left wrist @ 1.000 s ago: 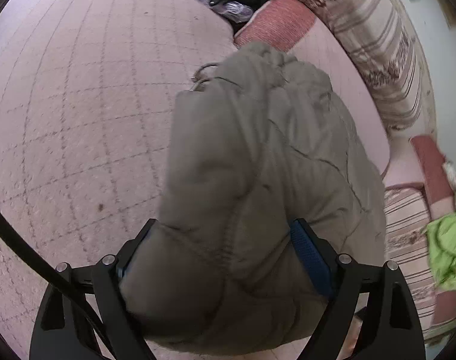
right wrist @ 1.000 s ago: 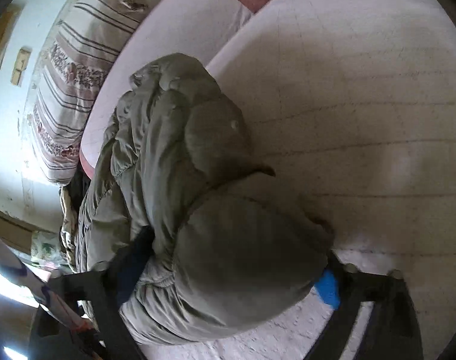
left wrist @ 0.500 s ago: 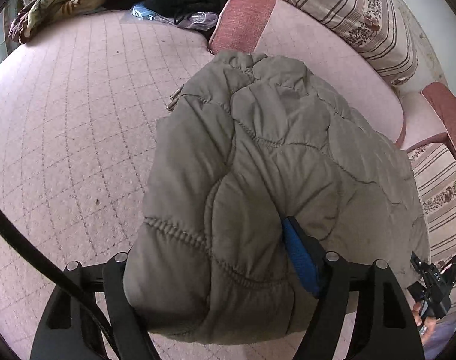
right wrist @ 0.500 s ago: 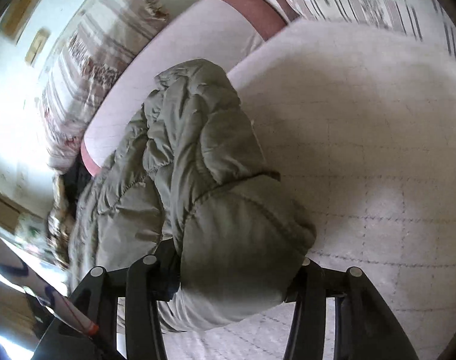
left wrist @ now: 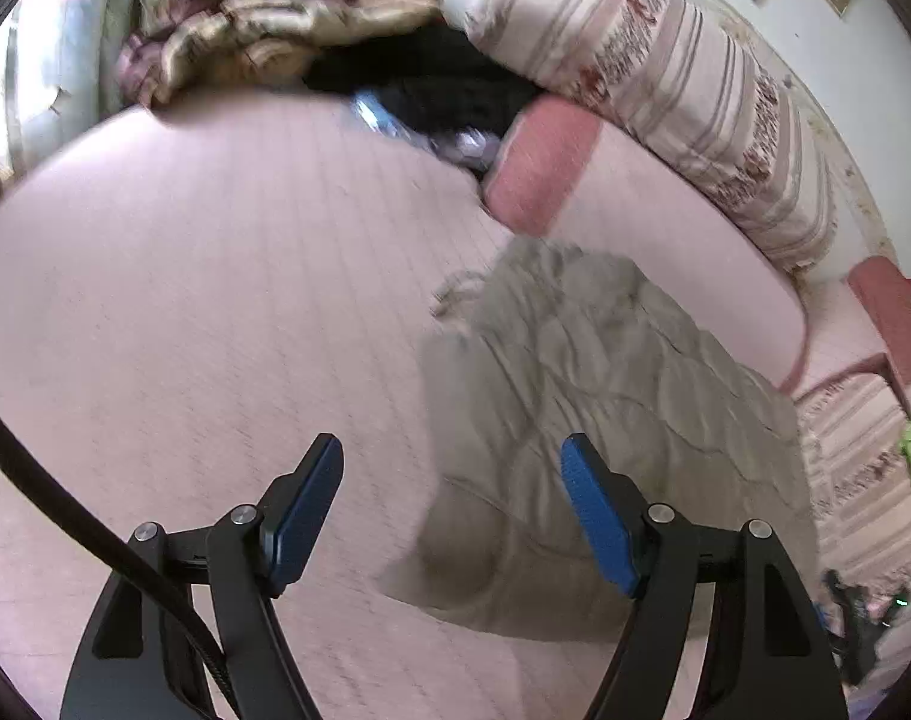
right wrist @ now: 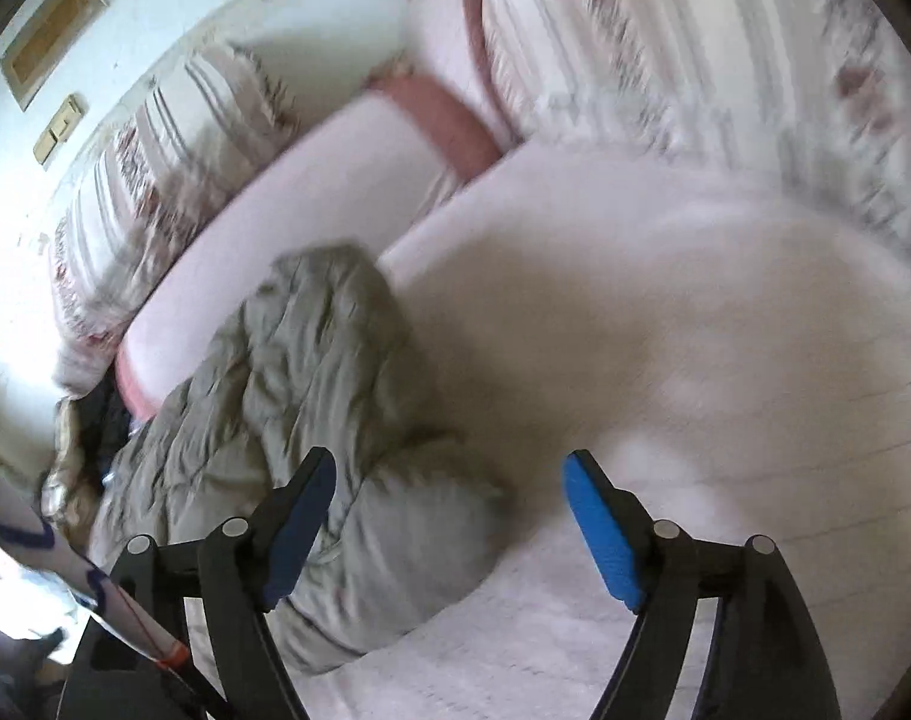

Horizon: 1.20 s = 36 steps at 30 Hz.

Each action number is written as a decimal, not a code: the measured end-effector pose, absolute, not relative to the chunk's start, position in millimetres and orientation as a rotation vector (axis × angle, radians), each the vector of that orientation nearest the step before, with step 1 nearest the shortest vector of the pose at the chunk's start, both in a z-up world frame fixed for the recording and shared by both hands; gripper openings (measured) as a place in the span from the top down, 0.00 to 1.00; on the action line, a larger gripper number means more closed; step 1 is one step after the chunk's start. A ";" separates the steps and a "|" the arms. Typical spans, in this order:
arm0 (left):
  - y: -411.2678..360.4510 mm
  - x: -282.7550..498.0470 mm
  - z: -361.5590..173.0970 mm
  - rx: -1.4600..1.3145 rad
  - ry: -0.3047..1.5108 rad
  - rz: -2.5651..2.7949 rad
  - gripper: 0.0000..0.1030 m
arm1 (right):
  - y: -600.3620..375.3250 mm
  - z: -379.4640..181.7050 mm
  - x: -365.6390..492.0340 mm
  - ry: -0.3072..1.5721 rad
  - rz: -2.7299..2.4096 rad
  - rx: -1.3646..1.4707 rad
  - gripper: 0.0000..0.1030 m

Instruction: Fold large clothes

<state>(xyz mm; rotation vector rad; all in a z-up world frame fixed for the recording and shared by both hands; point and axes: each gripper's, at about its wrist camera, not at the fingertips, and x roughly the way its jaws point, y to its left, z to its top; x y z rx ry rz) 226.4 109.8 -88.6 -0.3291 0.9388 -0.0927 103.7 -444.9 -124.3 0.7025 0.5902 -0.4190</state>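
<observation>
Motion blur smears quilted jacket (left wrist: pixel 605 420) and striped cushions (right wrist: pixel 695 60); stitching unreadable.

Left gripper (left wrist: pixel 452 504): a second ago jaws clamped olive quilted jacket (left wrist: pixel 605 438); now clear of it, nothing between blue pads, jacket lying folded on pink bed cover (left wrist: pixel 227 300) beyond right pad. Right gripper (right wrist: pixel 449 516): was gripping jacket (right wrist: pixel 311 396) too; now jaws opening, empty gap, jacket lower and left of them. Both views pulled up and back: more cushions, wall visible. Frames motion-blurred now.
</observation>
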 end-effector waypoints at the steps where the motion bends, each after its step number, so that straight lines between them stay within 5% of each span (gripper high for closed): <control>1: 108.2 227.7 -88.6 -0.314 0.939 -0.088 0.28 | -438.7 -116.3 101.5 0.571 -0.442 0.646 0.20; 9: 60.6 239.9 -120.1 -0.057 1.063 -0.004 0.27 | -353.1 -101.5 140.3 0.595 -0.382 0.289 0.23; 15: 60.8 250.6 -128.1 -0.052 1.066 0.049 0.16 | -344.8 -137.4 176.9 0.744 -0.402 0.195 0.21; 25: 36.1 223.0 -95.3 0.038 0.889 0.066 0.16 | -315.2 -96.7 147.7 0.538 -0.434 0.102 0.21; 31: 24.2 237.0 -123.8 0.119 0.968 0.086 0.16 | -310.8 -134.7 184.5 0.711 -0.367 0.142 0.20; 36: 24.1 226.2 -103.9 0.117 0.891 0.080 0.16 | -314.8 -121.0 174.4 0.656 -0.389 0.157 0.19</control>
